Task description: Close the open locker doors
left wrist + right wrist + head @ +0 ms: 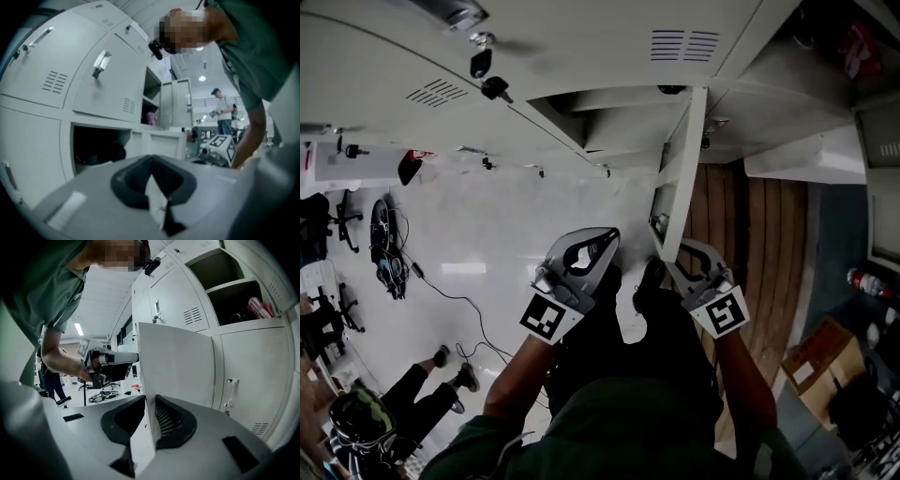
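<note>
The open locker door (176, 362) hides the compartment behind it.

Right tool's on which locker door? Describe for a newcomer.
Find the pale grey metal locker bank. One grey locker door stands swung out from it, free edge in the jaws of the right tool. The handled door beside it lies flush.

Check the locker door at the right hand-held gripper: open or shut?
Open: the door stands out from the lockers, its edge between the right hand-held gripper's jaws.
</note>
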Demonstrator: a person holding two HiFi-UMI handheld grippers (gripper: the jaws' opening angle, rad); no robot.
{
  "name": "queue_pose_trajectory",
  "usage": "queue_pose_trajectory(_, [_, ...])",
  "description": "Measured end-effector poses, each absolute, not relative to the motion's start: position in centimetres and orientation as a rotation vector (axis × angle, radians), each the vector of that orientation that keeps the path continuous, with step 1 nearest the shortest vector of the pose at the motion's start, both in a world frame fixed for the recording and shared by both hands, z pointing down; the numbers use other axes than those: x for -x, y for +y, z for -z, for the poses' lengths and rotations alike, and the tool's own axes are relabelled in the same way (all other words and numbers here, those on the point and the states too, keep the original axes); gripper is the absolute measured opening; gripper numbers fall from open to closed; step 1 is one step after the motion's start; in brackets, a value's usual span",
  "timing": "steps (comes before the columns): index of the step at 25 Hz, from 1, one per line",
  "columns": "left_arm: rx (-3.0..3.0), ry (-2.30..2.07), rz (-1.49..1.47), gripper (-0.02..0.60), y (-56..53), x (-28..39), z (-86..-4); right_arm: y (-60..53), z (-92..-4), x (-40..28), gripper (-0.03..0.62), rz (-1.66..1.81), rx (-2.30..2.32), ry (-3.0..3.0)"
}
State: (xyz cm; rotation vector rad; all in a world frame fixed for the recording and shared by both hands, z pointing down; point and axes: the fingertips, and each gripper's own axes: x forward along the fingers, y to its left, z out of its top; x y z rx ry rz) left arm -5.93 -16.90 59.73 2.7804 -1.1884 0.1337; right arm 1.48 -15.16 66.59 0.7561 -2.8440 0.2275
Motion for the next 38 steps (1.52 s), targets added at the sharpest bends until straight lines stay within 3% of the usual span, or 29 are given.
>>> queue_pose_trajectory(20, [-2.651, -1.421, -0.097, 0.001, -20.5, 20.3, -58.5, -23.5, -66.1, 14.1, 0.067, -0.180, -0.645, -2.822])
queue_pose_trajectory(38, [-2.723, -1.327, -0.088, 0.001, -24.7, 22.3, -55.2, -34.1, -65.7, 17.8, 0.063, -0.206, -0.889, -2.792])
